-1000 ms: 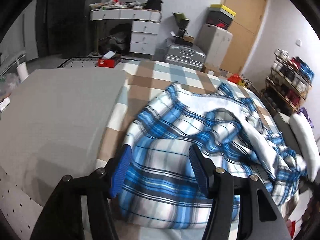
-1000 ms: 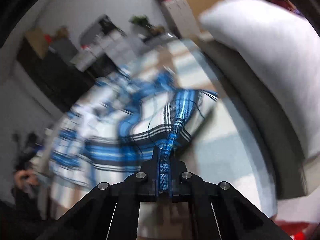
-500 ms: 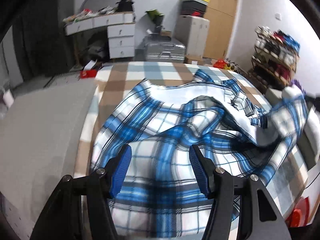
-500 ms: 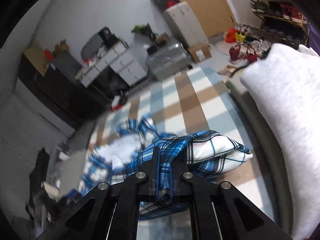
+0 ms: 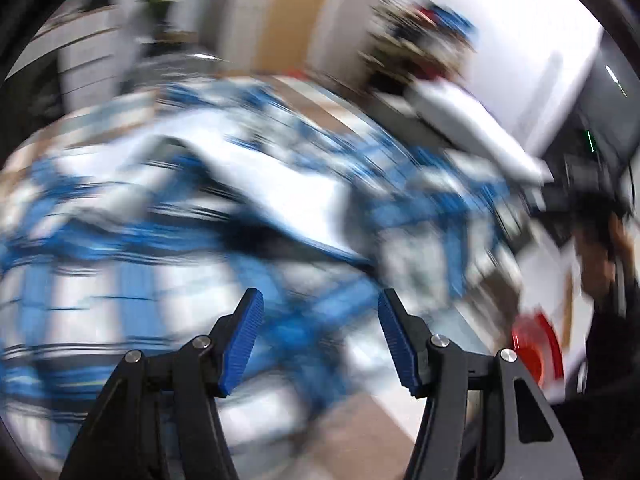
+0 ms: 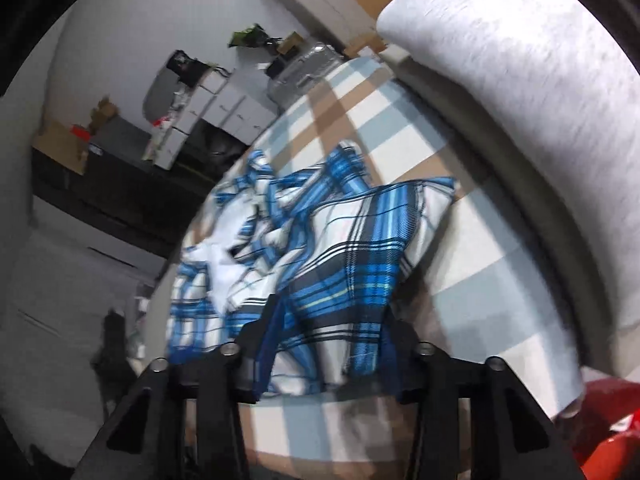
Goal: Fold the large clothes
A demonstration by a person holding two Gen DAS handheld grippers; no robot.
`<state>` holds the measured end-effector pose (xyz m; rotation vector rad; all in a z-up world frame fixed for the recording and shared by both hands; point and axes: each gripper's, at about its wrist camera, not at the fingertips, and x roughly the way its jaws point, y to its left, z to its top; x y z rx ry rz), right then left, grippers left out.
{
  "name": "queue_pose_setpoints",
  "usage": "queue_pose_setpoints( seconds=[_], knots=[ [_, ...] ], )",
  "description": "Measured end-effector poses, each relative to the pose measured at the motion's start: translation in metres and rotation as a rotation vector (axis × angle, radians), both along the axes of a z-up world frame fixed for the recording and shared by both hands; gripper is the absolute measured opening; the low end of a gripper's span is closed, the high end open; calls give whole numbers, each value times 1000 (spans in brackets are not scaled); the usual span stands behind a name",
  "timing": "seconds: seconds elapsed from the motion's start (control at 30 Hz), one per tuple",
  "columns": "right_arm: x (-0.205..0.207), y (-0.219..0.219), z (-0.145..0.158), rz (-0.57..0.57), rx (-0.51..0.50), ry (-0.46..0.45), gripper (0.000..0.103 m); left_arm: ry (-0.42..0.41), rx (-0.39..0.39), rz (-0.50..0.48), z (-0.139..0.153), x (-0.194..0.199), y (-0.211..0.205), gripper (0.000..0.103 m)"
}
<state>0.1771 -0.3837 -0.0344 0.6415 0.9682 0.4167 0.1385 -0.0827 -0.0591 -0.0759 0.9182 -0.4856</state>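
Lying bunched on the checked bed [image 6: 472,264], the blue plaid shirt [image 6: 352,264] drapes between the right gripper [image 6: 326,322]'s spread fingers; the left gripper [image 5: 320,334] hovers released, free to grab.

Bed [image 6: 472,264] under a brown, pale-blue and white checked cover; crumpled blue plaid shirt [image 6: 304,240] lying mid-bed, grey-white pillow [image 6: 520,60] just beside the shirt, along the bed's right edge.
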Motion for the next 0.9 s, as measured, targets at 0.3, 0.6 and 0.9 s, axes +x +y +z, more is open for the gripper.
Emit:
queue_pose_setpoints(
  seconds=[0.3, 0.6, 0.9],
  knots=[
    [-6, 7, 1, 72, 13, 20, 54, 79, 24, -100, -25, -10, -38, 54],
    [-30, 13, -15, 118, -19, 48, 61, 134, -125, -100, -13, 3, -33, 54],
    [-44, 4, -51, 45, 151, 84, 61, 241, -359, -66, -21, 54, -44, 54]
  ],
)
